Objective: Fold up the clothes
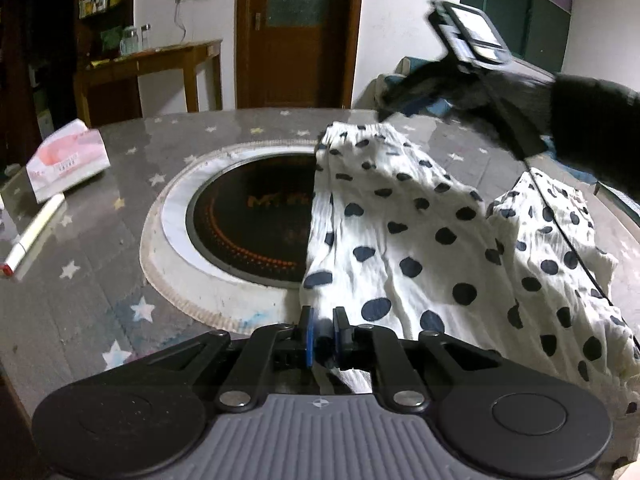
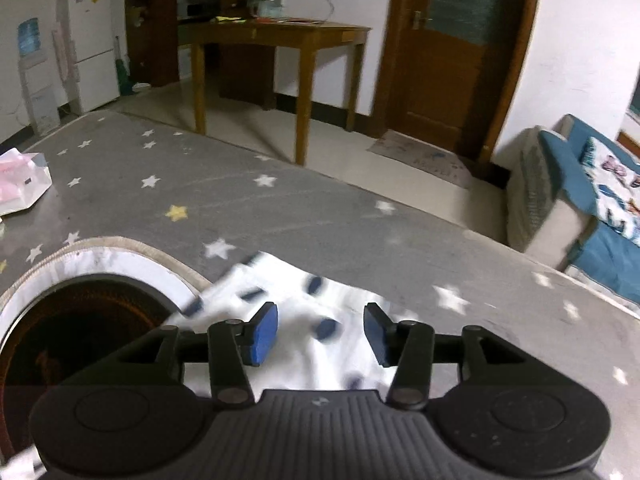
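Observation:
A white garment with dark blue polka dots (image 1: pixel 420 240) lies spread on the grey star-patterned table, partly over the round cooktop. My left gripper (image 1: pixel 323 334) is shut on the garment's near edge, cloth pinched between its blue pads. My right gripper (image 2: pixel 322 332) is open, hovering just above the garment's far end (image 2: pixel 320 308), with nothing between its pads. In the left wrist view the right gripper's body (image 1: pixel 472 40) and the gloved hand show at the far right, above the garment.
A round black cooktop (image 1: pixel 248 220) with a white ring is set into the table (image 1: pixel 100 260). A pink tissue pack (image 1: pixel 68 158) and a white pen (image 1: pixel 34 236) lie at the left. A wooden side table (image 2: pixel 280 36), door and blue sofa (image 2: pixel 580 200) stand beyond.

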The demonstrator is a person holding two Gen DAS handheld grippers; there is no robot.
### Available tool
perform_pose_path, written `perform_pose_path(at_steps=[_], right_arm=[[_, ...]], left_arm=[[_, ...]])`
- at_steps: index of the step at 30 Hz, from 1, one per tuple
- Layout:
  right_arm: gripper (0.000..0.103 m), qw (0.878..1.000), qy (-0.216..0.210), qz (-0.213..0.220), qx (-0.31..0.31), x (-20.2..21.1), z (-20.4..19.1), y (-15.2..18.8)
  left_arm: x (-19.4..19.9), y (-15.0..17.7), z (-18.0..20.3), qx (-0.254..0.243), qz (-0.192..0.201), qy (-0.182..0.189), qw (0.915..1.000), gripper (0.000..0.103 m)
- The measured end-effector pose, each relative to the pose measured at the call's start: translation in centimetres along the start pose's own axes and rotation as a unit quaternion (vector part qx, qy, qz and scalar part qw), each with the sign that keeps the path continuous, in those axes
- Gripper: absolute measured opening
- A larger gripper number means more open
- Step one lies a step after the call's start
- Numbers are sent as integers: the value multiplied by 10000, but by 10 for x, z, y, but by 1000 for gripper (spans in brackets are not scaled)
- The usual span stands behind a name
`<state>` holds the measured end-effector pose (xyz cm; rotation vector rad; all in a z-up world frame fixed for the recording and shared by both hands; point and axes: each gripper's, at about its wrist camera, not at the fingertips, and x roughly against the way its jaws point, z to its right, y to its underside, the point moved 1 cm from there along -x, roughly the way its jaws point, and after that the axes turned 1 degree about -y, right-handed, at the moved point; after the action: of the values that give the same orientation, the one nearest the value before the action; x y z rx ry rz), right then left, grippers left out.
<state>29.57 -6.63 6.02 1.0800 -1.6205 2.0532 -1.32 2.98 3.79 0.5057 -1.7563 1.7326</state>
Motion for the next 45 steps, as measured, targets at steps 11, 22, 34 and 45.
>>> perform_pose_path(at_steps=[11,22,34,45], right_arm=[[52,9953,476,-137,-831,87,84,108],[52,9864,803,-95,-1432,124,129,187],[52,9837,970,-68,-1510,78,149,169],[64,9829,978,98,-1560,44,159,141]], left_arm=[[21,-2,46,-321,300,376,9983,60],[10,6,108,-717,199,1230,9896,61],[0,24,128,-1233,-29,1651,9785,61],[-2,27,127,-1333,-59,1718,9760,61]])
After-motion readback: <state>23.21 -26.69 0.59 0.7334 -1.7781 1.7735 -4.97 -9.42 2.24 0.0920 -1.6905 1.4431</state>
